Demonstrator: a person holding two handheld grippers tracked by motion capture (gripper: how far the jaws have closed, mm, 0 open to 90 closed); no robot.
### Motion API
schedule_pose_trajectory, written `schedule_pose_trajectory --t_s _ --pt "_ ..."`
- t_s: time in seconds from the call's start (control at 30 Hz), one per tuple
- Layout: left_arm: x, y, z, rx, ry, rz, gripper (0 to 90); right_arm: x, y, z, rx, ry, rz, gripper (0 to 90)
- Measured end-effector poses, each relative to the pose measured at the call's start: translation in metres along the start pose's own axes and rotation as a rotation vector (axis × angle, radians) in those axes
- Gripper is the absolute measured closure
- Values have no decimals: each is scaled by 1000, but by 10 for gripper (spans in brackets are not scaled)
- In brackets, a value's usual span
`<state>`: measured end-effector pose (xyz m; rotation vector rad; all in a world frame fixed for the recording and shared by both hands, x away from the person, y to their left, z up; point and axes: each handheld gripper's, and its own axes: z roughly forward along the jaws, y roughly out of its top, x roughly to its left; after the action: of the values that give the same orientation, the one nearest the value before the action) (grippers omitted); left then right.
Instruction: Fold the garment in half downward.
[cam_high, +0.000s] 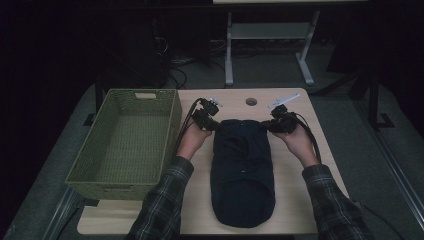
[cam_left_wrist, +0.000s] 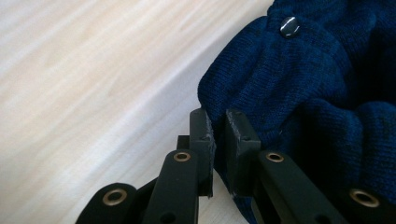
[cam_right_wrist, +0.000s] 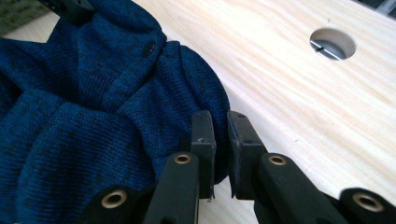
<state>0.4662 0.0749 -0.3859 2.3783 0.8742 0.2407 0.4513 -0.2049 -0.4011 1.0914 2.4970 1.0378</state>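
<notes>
A dark navy knitted garment (cam_high: 242, 172), folded into a long rounded bundle, lay in the middle of the pale wooden bench (cam_high: 295, 210), just right of a green woven basket (cam_high: 125, 142). Its long axis ran from the person's edge of the bench straight away toward the far edge, where its two far corners were gathered up. In the high view the knit read almost black and its folds were hard to make out. The left gripper (cam_high: 216, 125) had its jaws clenched on the far left corner; in the left gripper view the gripper (cam_left_wrist: 219, 133) pinched a fold of the knit, with a small dark button (cam_left_wrist: 289, 26) on the cloth beyond. The right gripper (cam_high: 270, 126) was clamped on the far right corner, and in the right gripper view it (cam_right_wrist: 220, 135) bit into the rounded edge of the fabric beside another button (cam_right_wrist: 150, 46). A round hole (cam_high: 251, 101) sat in the bench past the garment. The person's plaid sleeves (cam_high: 165, 200) were cut off at the bottom edge, and the room beyond the bench was dim.
</notes>
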Motion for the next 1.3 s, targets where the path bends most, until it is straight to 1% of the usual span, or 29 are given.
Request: schedule_pose_trajectory --t_s 0.07,0.17,0.2,0.23,0.3,0.33,0.43,0.47,0.53,0.6,0.67,0.73,0.83,0.9,1.0,1.07,1.2,1.3 --pt "0 3 -7 -21 7 4 827 0 4 -6 -6 -5 -11 820" --pt "-1 8 -19 -59 25 3 829 2 12 -17 -34 -19 -27 822" --pt "-2 10 -23 -67 32 9 830 2 15 -21 -41 -26 -34 822" --pt "-3 12 -27 -87 41 9 831 2 18 -24 -36 -34 -42 823" --pt "-4 16 -32 -91 51 22 832 2 23 -30 -51 -46 -51 824" --pt "-6 18 -34 -106 57 18 833 2 26 -34 -58 -55 -56 824" --pt "-8 22 -43 -120 79 34 832 4 32 -41 -78 -79 -68 824" --pt "-9 22 -45 -123 81 35 832 5 33 -43 -90 -79 -67 824" --pt "-11 20 -50 -141 65 36 831 7 32 -47 -118 -74 -62 822" --pt "-15 18 -53 -161 57 39 829 11 30 -50 -143 -66 -61 818" --pt "-20 13 -56 -194 40 36 826 15 26 -54 -170 -56 -60 808" --pt "-25 7 -59 -223 27 44 820 19 22 -58 -184 -56 -62 798" --pt "-31 -1 -62 -246 3 42 811 24 14 -63 -212 -45 -65 776" --pt "-36 -7 -63 -248 -14 51 805 29 8 -67 -225 -33 -63 770" --pt "-43 -17 -64 -249 -26 68 798 38 -1 -70 -234 -43 -92 763" --pt "-47 -22 -64 -243 -31 76 795 44 -7 -72 -241 -40 -108 763" --pt "-52 -32 -62 -229 -38 75 791 55 -18 -73 -227 -34 -126 761" --pt "-55 -38 -59 -221 -44 76 791 60 -24 -72 -219 -29 -132 760"
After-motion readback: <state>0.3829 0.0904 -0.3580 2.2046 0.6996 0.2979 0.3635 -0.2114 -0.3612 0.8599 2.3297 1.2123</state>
